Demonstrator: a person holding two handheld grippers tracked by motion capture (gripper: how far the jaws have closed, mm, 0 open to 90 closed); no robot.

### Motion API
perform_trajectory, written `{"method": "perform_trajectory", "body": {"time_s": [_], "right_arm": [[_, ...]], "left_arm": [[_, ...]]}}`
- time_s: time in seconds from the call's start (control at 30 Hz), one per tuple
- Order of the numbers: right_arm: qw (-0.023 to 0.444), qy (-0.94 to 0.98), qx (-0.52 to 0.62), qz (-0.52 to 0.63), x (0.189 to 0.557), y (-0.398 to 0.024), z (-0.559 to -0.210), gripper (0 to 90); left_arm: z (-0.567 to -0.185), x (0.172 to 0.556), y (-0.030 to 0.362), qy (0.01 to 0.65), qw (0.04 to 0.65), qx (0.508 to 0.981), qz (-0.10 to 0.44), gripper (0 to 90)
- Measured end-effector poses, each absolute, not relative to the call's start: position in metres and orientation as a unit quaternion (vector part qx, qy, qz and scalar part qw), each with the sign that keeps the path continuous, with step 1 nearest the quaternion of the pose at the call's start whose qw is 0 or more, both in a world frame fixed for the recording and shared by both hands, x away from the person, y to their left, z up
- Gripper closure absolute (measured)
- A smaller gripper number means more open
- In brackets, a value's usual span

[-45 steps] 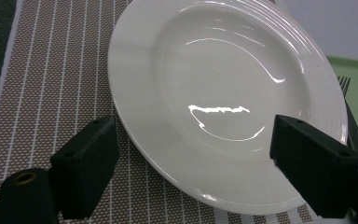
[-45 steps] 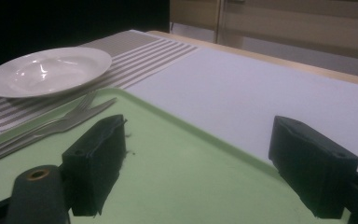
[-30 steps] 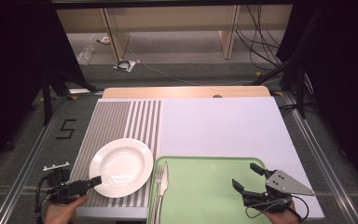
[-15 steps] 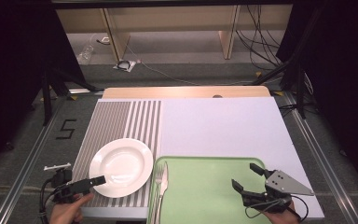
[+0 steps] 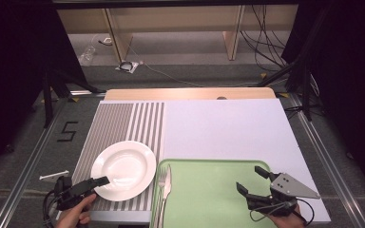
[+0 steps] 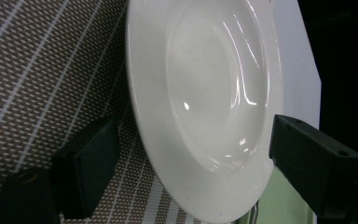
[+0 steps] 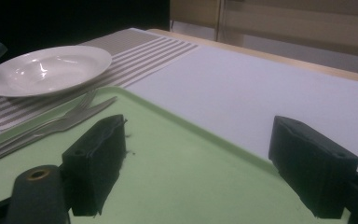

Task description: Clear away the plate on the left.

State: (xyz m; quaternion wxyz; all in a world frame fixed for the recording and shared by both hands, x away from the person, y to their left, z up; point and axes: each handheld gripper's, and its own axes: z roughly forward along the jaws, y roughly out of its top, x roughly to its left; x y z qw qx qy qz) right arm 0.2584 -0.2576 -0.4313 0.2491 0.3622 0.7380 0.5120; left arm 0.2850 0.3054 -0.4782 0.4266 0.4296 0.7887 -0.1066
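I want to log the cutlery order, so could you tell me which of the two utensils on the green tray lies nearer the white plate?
The fork: it lies outermost along the tray's left edge, beside the plate; the knife lies inboard of it.

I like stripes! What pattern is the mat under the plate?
The mat has grey and white stripes, clearest in the high view.

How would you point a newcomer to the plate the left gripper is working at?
Start at the striped placemat covering the table's left part. At its near end, just left of the green tray, lies the white plate, with the left gripper open at its near rim. It is the one round white dish; the neighbouring fork and knife are slim metal.
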Motion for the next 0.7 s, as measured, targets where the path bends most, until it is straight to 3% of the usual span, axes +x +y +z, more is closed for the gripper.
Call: {"method": "perform_trajectory", "body": {"time_s": [0.43,0.7], "right_arm": [[0.248,0.738,0.362,0.512,0.258,-0.258,-0.431,19.7],[0.248,0.737,0.363,0.513,0.258,-0.258,-0.431,19.7]], "left_arm": [[-0.486,0.282,0.297,0.803,0.446,0.372,-0.130,18.0],[-0.491,0.279,0.291,0.811,0.455,0.341,-0.136,28.4]]}}
